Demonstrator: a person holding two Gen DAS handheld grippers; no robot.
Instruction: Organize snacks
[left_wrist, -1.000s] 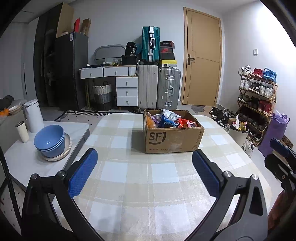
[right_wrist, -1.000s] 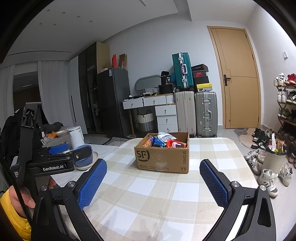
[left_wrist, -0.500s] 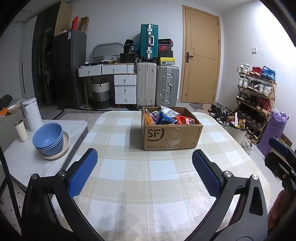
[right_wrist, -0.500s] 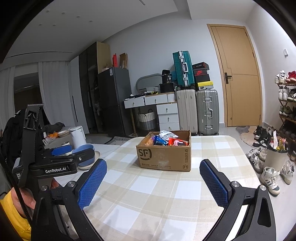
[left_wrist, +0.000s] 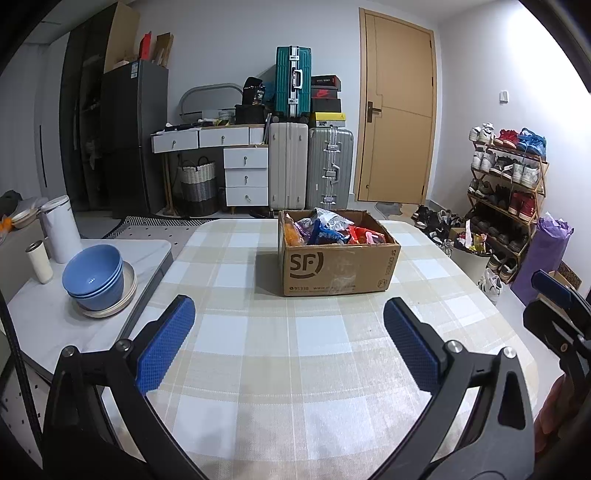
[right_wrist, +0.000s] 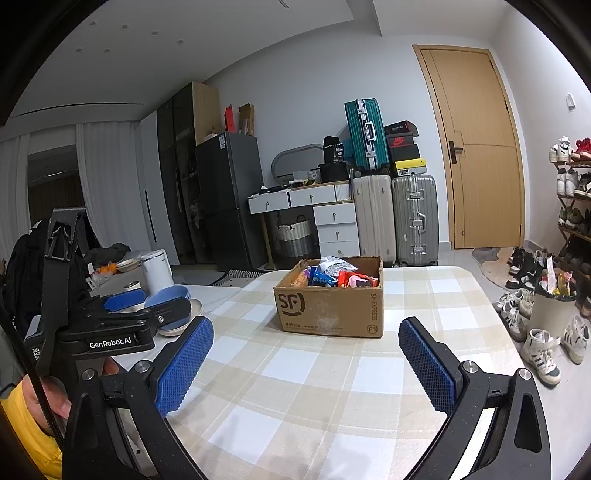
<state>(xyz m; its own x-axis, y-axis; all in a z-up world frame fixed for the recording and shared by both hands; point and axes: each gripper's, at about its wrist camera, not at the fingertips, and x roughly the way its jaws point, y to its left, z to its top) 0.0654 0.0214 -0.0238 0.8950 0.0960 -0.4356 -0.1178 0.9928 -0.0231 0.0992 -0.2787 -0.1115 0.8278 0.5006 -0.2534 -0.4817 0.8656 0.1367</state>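
Spread wide on the left gripper (left_wrist: 288, 306), with nothing between the blue ribbed pads. Same on the right gripper (right_wrist: 306, 326): gaping and empty. Both poised low over the checked tablecloth (left_wrist: 258, 332), side by side, the left claw's fingers just off the right claw's left flank.

Straight ahead of both claws, well beyond the fingertips: an open SF cardboard box (left_wrist: 338, 269), standing square on the cloth and heaped with snack packets (left_wrist: 328, 230) in blue, silver, red and orange, some poking above the rim. No loose packets anywhere on the cloth around the claws. Fits a jumbled box waiting to be sorted as well as a box already filled and tidied away; no telling which from here.

Handling, judged by looks: thin film bags, light, soft, crinkly and rather slick, probably puffed with air and holding crushable contents. Best pinched gently at a sealed end or a corner standing proud of the pile, not squeezed across the belly. Hard to single out one packet, given the overlap; exact kinds too small to read.

As for the box: stiff corrugated walls, open at the top, probably light enough to skid on the cloth under a sideways nudge. Best gripped over the top edge of the near wall, thin enough for either claw.

Off to the left of the left claw, on a lower white table: stacked blue bowls (left_wrist: 94, 273), clear of the approach.
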